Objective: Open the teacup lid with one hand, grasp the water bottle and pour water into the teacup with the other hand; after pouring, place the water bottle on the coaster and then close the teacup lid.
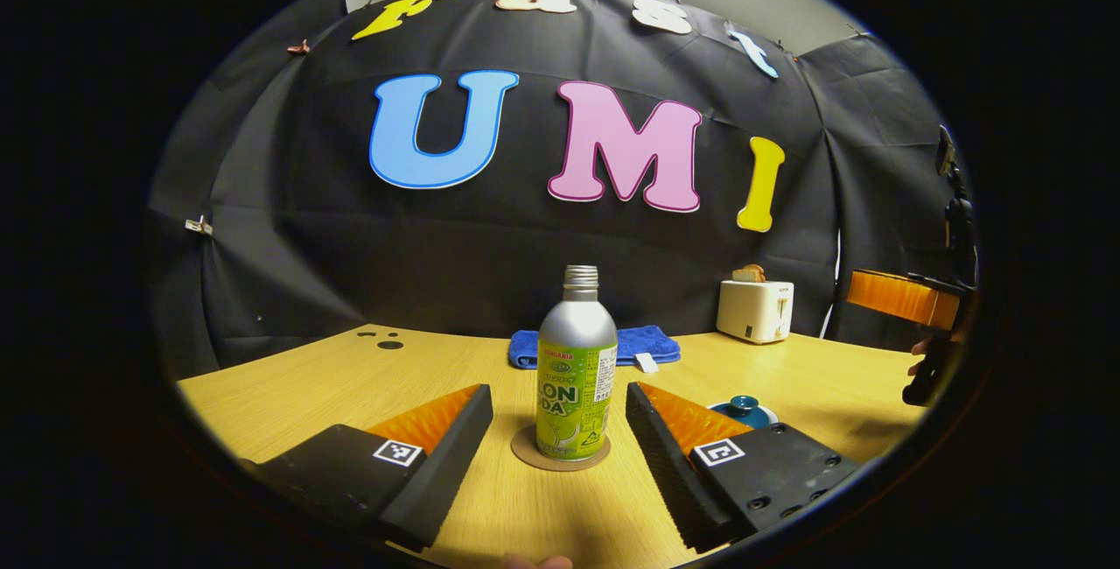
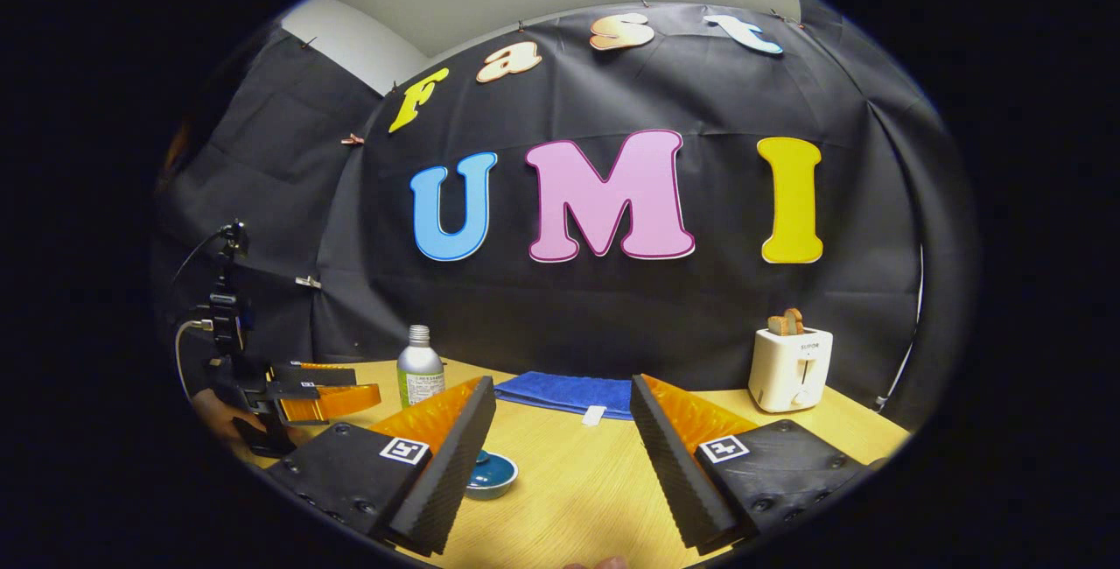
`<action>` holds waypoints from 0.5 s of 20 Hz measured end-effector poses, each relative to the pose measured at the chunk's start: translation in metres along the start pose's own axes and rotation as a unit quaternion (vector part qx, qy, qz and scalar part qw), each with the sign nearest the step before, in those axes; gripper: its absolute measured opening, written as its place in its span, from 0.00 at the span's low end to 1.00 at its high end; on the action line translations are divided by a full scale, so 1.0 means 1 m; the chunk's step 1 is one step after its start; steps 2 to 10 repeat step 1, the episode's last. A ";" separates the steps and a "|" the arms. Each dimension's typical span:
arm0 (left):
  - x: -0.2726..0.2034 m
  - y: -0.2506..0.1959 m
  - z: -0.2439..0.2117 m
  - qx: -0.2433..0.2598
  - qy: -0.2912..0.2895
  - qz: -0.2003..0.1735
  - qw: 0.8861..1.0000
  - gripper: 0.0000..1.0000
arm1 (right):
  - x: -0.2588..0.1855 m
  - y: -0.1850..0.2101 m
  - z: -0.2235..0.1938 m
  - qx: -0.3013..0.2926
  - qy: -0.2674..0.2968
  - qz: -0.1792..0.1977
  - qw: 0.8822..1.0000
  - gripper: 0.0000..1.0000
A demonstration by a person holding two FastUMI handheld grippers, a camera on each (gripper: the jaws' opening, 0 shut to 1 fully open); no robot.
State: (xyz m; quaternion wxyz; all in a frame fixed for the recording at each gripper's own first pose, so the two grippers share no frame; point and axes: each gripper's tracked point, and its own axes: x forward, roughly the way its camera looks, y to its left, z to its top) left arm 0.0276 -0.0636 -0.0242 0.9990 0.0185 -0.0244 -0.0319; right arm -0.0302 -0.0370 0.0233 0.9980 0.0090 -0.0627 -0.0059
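- Our left gripper [image 1: 560,429] hangs wide open, its jaws clear of the water bottle [image 1: 576,368] standing on its coaster [image 1: 560,460].
- Our right gripper [image 2: 560,455] gapes wide over bare table [image 2: 569,499]; the lidded teacup [image 2: 490,473] sits beside its left finger.

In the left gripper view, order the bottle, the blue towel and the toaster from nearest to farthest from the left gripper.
1. Water bottle: between the open fingers, on its coaster.
2. Blue towel: behind the bottle, centre.
3. Toaster: far right, by the wall.
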 end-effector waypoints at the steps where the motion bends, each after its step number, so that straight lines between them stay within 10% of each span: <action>1: 0.000 0.000 -0.001 0.000 0.000 0.000 1.000 0.97 | 0.000 0.000 0.000 -0.001 0.000 -0.001 1.000 0.96; 10: 0.000 0.000 -0.001 0.000 0.000 0.000 1.000 0.97 | 0.000 0.000 0.000 -0.001 0.000 -0.001 1.000 0.96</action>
